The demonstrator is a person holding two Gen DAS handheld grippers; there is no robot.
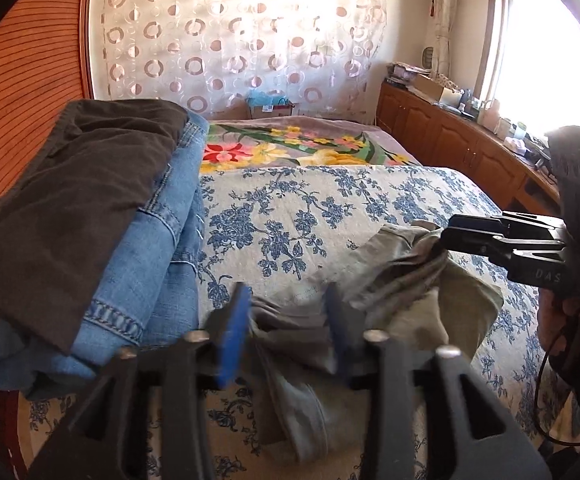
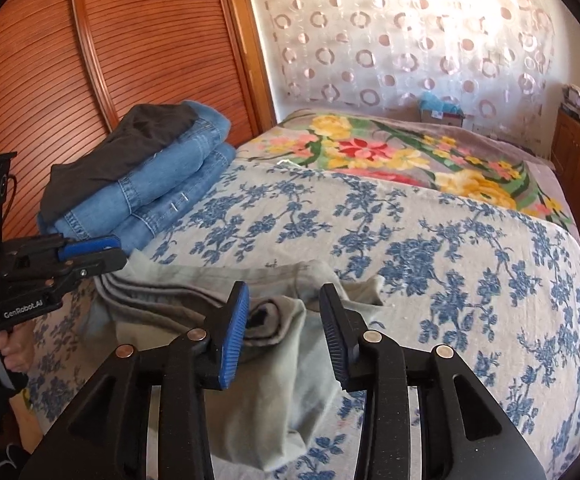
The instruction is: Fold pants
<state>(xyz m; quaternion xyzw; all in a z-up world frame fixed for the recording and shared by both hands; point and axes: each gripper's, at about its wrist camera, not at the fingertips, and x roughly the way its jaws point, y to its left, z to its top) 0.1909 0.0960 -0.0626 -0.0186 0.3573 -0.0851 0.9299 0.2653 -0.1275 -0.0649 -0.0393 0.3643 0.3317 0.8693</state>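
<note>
While tilted downward, hand-held grippers (image 2: 283, 332) apart.

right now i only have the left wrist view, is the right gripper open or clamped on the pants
Observer: Open. The right wrist view shows the right gripper with its pads well apart, and a fold of the grey-green pants showing in the gap, not pinched.
Operator: where does the cloth go on that side
Observer: It runs back under the right gripper as a flat panel on the blue-flowered bedspread.
Operator: and my left gripper from there
Observer: From the side, the left gripper hangs over the pants' ribbed edge, just in front of the folded jeans stack.
</note>
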